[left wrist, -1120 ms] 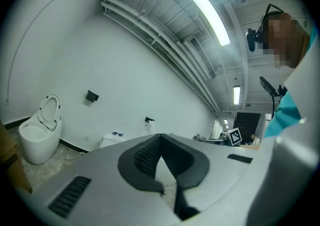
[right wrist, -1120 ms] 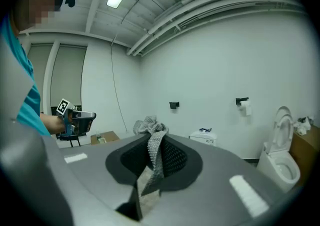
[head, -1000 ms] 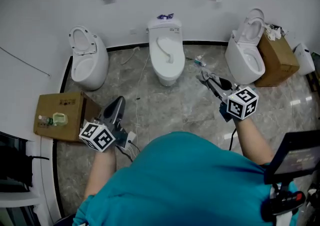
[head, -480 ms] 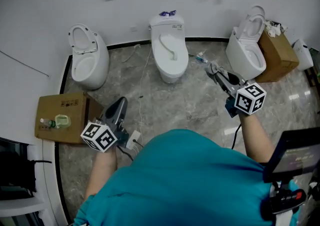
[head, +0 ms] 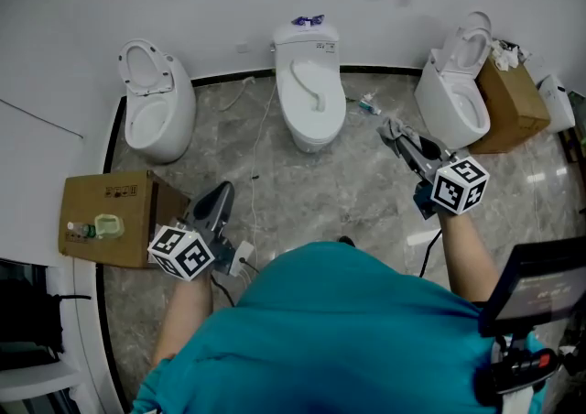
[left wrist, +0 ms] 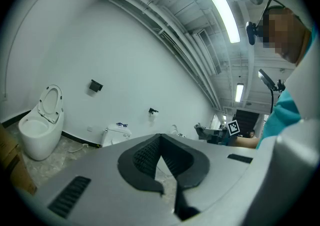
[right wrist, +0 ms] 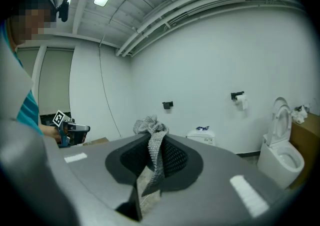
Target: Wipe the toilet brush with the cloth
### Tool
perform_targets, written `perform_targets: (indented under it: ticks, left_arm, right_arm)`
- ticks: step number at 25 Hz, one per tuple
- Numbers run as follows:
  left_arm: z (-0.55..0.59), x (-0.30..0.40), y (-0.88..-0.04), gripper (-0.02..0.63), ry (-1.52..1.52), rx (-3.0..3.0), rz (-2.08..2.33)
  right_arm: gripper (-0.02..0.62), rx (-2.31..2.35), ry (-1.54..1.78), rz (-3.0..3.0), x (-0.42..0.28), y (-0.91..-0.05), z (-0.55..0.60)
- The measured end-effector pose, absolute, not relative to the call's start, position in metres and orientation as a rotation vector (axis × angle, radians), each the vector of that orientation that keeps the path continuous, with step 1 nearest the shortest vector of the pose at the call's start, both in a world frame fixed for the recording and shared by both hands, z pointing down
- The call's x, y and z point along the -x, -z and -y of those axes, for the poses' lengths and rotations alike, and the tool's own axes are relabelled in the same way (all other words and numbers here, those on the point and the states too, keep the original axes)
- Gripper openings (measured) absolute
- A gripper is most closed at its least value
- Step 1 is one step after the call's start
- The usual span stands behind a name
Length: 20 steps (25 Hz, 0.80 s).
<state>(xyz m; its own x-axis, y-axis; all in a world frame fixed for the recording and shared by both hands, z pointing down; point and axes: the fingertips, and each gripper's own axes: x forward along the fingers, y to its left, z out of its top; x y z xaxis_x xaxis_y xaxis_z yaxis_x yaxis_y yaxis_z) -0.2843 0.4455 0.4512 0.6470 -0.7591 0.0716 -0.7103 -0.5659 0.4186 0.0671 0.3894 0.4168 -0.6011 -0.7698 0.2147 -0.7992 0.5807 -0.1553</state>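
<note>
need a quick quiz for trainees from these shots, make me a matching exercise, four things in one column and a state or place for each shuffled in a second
Column one
1. grey knitted cloth
2. left gripper
3. white middle toilet
4. brown cardboard box

Column two
a. lid down
b. jaws shut, nothing between them
c. pinched in the jaws of the right gripper
d. on the floor at the left, with a small green thing on top

Pairs: 1-c, 2-b, 3-a, 4-d
</note>
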Motion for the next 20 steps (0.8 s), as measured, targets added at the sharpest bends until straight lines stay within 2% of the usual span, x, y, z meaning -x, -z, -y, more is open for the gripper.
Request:
perform_targets:
  ticks: [7, 12, 16, 20]
  left_arm:
    - [-0.335, 0.192, -0.442, 0.000, 0.117, -2.395, 1.245]
    - [-0.318, 0.179, -0.444, 0.000, 0.184, -2.392, 1.289]
    - [-0.253, 0.132, -0.437, 0.000, 0.193, -2.366, 1.309]
    - [-0.210, 0.120, -0.444, 0.000, 0.156, -2.352, 1.300]
  right_arm:
    - [0.046, -1.257, -0.418, 2.753, -0.157, -0.418, -0.256]
    - [0.046, -1.202, -0.369, 2.787, -0.169, -0.422, -0.238]
    - [0.046, -1.161, -0.377, 2.796, -0.208, -0.422, -0.171]
    - [0.046, -1.140, -0.405, 2.793, -0.216, -0.432, -0.134]
